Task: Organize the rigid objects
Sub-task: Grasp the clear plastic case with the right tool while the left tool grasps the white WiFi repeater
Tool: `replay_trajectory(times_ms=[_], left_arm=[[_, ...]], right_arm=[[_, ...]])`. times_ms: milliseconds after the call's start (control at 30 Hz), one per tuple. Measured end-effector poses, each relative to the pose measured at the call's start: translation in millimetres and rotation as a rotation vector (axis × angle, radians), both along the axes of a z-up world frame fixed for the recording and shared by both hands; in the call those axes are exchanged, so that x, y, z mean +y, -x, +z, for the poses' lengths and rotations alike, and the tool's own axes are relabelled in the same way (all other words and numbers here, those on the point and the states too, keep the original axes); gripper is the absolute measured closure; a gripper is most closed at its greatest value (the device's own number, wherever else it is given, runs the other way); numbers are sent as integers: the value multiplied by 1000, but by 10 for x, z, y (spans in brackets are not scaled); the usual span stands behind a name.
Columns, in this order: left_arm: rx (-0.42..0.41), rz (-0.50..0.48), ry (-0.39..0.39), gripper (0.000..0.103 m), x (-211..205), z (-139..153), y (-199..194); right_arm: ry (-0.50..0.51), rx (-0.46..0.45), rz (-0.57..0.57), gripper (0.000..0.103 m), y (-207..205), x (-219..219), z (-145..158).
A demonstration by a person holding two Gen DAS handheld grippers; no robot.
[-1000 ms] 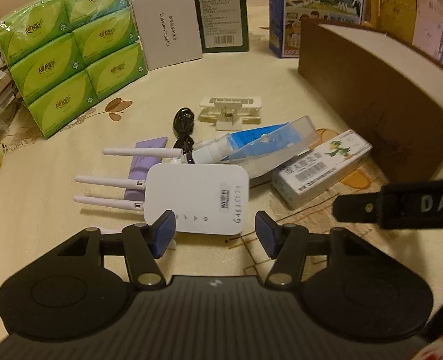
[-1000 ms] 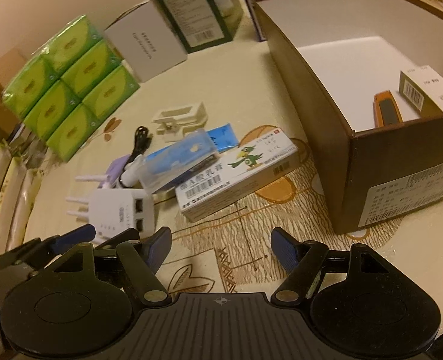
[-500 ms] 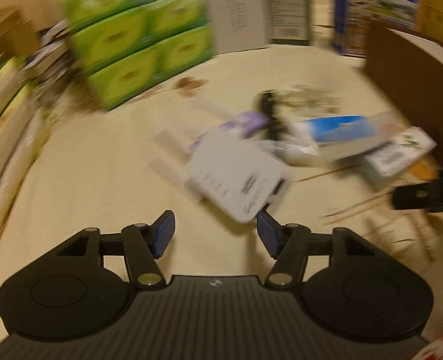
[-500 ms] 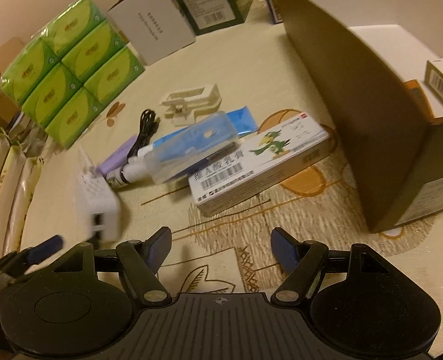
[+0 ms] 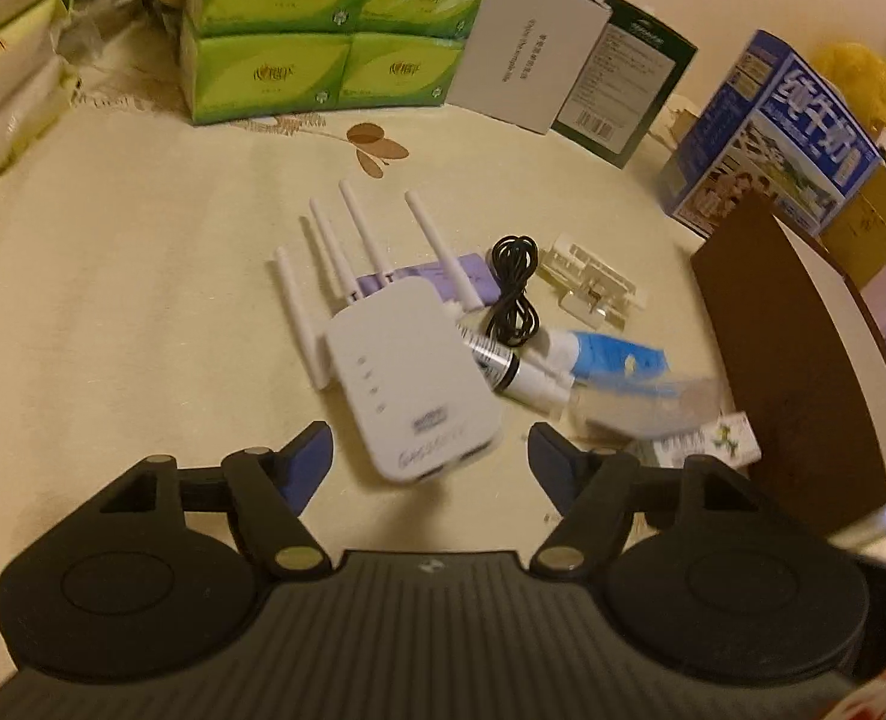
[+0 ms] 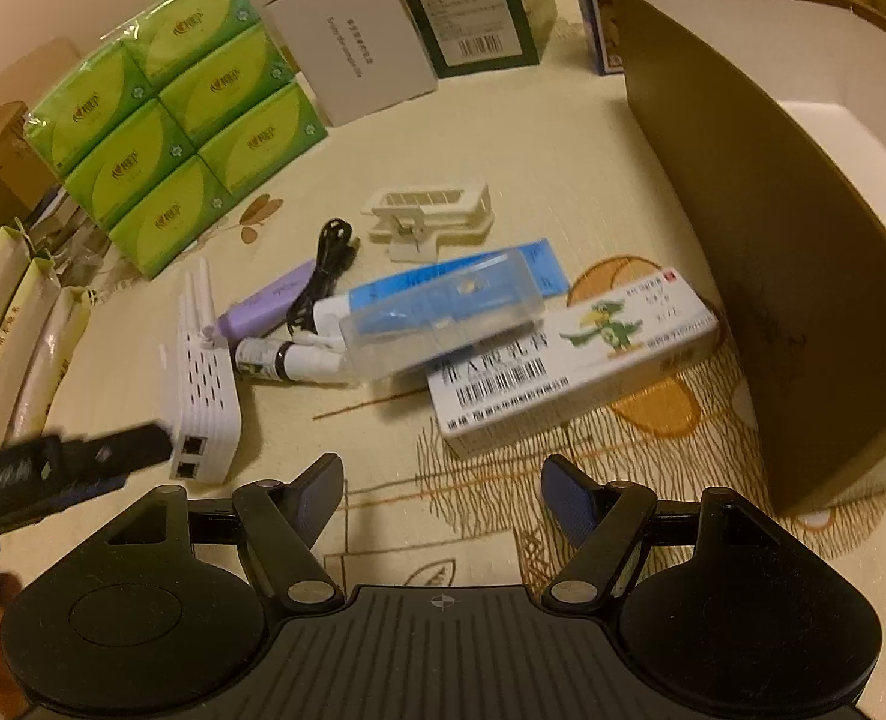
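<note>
A white WiFi router [image 5: 410, 378] with several antennas lies on the cream cloth, just ahead of my open, empty left gripper [image 5: 431, 459]. It also shows in the right wrist view [image 6: 203, 390], with the left gripper [image 6: 83, 456] at its near end. My right gripper [image 6: 443, 492] is open and empty, just short of a white medicine box [image 6: 569, 360]. A clear plastic case [image 6: 443, 315], a blue tube, a small bottle [image 6: 275, 357], a purple item [image 6: 269, 300], a black cable [image 6: 323, 270] and a white clip holder [image 6: 431, 216] lie in a pile.
A brown cardboard box [image 6: 761, 276] stands open at the right, holding a small carton. Green tissue packs [image 6: 167, 138], a white box [image 6: 359, 66], a dark green box [image 6: 467, 0] and a blue milk carton [image 5: 773, 138] line the back. Bagged packs lie at the left edge.
The left gripper swung round to the left of the router and now faces it end-on, antennas pointing away. The right gripper moved closer to the medicine box. Both stayed open.
</note>
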State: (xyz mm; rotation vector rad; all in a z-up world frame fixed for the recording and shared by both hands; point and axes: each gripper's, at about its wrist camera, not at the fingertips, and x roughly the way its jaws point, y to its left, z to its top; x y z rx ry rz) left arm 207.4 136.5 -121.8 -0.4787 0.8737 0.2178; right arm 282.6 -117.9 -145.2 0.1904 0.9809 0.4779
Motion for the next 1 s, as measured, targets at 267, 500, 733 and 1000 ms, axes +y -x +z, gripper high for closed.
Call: replay_trajectory(times_ms=[267, 500, 733, 1000], left_arm=[[34, 78, 94, 44, 155, -221, -208], [76, -37, -146, 50, 36, -153, -161], [115, -94, -284, 50, 9, -177, -54], [132, -88, -250, 49, 113, -172, -219]], right_arm=[[61, -96, 46, 32, -1, 129, 112], [155, -192, 118, 14, -92, 259, 120], [184, -215, 164, 10, -303, 335, 35], [202, -206, 162, 10, -461, 406, -45]])
